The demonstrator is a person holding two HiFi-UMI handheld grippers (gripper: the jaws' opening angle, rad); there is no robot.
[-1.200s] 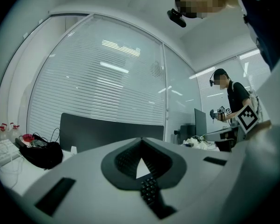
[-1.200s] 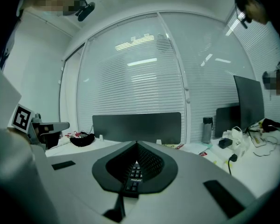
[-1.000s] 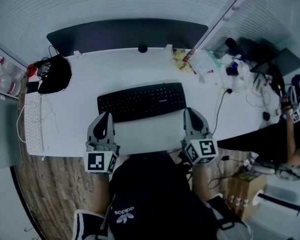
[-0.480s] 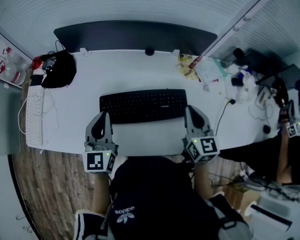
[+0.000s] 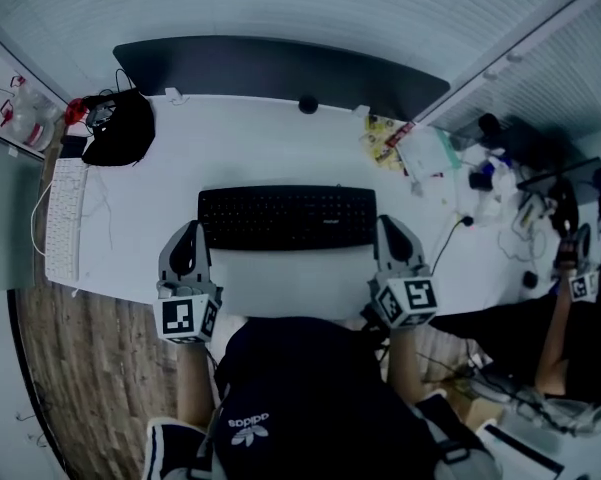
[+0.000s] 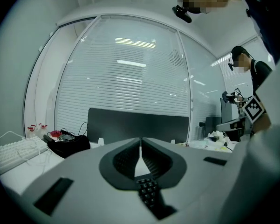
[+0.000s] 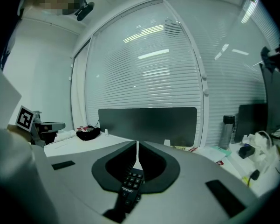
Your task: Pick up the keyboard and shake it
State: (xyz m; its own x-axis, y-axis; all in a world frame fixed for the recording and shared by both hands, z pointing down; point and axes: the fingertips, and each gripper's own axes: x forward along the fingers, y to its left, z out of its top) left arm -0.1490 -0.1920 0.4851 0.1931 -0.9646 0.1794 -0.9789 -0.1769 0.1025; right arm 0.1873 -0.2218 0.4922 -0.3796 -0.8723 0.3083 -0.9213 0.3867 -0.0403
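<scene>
The black keyboard (image 5: 285, 216) lies flat on the white desk (image 5: 270, 138), right in front of me. My left gripper (image 5: 190, 228) is shut and empty, just off the keyboard's near left corner. At the near right corner my right gripper (image 5: 388, 224) is shut too, holding nothing. In the left gripper view the closed left gripper (image 6: 140, 143) shows a strip of keyboard (image 6: 149, 192) keys below its tips. The right gripper view has the same: the right gripper (image 7: 138, 147) closed, with the keyboard (image 7: 129, 183) beneath it.
A white keyboard (image 5: 65, 218) with its cable lies at the desk's left edge, a black bag (image 5: 120, 138) behind it. A dark partition panel (image 5: 280, 63) closes the back. Papers, bottles and cables (image 5: 430, 153) crowd the right side. Another person (image 5: 570, 298) sits at the far right.
My left gripper has shifted left, from in front of the keyboard's left end to just outside its corner. The right gripper has barely moved against the keyboard. The keyboard stays on the desk.
</scene>
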